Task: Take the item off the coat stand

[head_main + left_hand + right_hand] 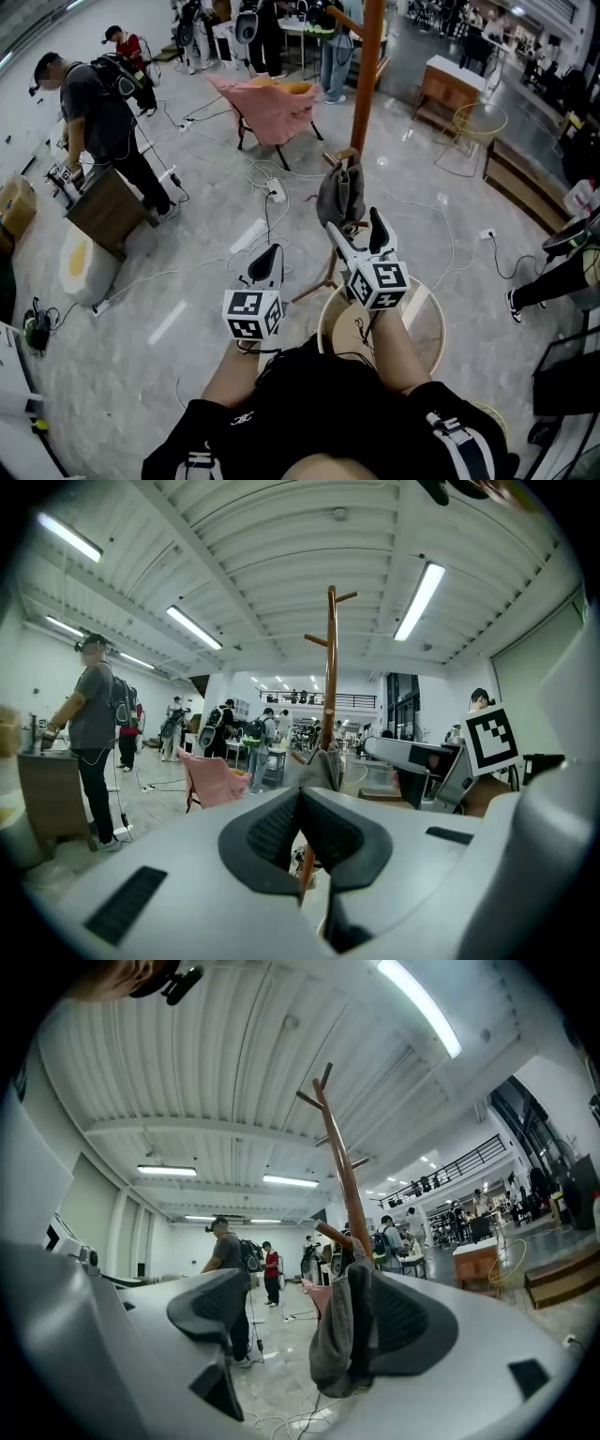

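A grey cloth item hangs from a low peg of the brown wooden coat stand. My right gripper is open just under and around it. In the right gripper view the grey item hangs between the jaws, lying against the right-hand pad, while the left-hand pad stands well apart from it. My left gripper is shut and empty, lower and to the left of the stand. In the left gripper view the coat stand and grey item lie straight ahead.
A round wooden stool is under my right arm. White cables and a power strip lie on the floor by the stand's base. Farther off are a pink-draped chair, a person at a wooden box, and a wooden cabinet.
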Tool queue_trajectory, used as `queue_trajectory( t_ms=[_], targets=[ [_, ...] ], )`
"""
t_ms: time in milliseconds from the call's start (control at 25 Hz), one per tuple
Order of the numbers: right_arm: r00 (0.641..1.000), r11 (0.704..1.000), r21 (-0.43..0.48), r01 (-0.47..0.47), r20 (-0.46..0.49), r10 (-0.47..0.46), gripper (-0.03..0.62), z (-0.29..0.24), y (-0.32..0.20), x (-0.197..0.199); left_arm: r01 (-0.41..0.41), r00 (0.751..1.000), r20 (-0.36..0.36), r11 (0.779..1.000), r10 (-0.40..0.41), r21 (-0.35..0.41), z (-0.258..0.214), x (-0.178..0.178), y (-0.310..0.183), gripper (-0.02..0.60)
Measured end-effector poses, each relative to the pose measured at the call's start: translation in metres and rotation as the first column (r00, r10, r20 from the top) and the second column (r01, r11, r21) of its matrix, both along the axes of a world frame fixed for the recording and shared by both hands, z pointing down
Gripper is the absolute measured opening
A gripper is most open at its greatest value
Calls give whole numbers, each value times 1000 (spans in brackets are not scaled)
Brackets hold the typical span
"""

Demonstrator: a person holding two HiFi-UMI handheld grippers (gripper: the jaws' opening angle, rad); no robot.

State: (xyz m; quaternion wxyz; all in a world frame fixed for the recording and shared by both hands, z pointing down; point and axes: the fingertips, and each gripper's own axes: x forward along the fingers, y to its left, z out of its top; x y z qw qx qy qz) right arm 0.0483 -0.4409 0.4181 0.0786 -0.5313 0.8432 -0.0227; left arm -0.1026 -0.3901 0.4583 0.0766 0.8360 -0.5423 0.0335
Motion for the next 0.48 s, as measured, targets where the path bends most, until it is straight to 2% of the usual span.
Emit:
queue_trajectory(
  t_ms=[200, 480],
  targets=[
    [1000, 999, -37, -16, -22, 15, 463, 13, -38, 4, 21, 1000, -10, 1000, -21, 13, -3, -5, -22, 15],
    [998, 992, -124, -33, -52, 27, 452, 39, -81, 12, 29, 1000, -9, 999, -29, 17, -5, -5, -53, 15]
  ],
)
